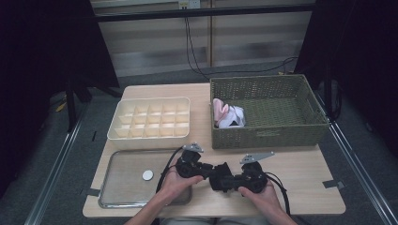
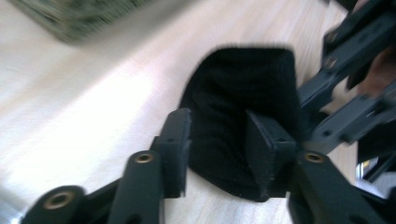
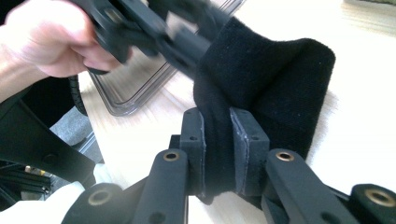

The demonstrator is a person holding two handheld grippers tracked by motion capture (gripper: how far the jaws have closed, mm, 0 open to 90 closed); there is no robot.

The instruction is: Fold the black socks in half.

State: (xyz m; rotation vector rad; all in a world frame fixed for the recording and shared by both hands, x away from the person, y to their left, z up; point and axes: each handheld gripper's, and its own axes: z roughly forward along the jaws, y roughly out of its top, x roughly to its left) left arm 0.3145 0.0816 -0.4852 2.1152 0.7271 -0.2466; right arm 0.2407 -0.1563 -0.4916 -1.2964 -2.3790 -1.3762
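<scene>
Bench [image 1: 305, 178] carries green wicker basket [image 1: 267, 110], cream divider box [image 1: 150, 119], clear tray [image 1: 126, 180]. Black cloth [image 1: 220, 177] sits at front centre between both claws. Right claw [image 3: 217, 149] pinches a fold; left claw [image 2: 217, 149] straddles it, jaws apart, pads not pressing.

A green wicker basket [image 1: 267, 136], compartmented white organizer [image 1: 149, 137] and clear tray [image 1: 123, 187].

My high view looks down over the table [image 1: 300, 178]; both gripper views sit close, sharing the black cloth [image 2: 243, 116].
</scene>
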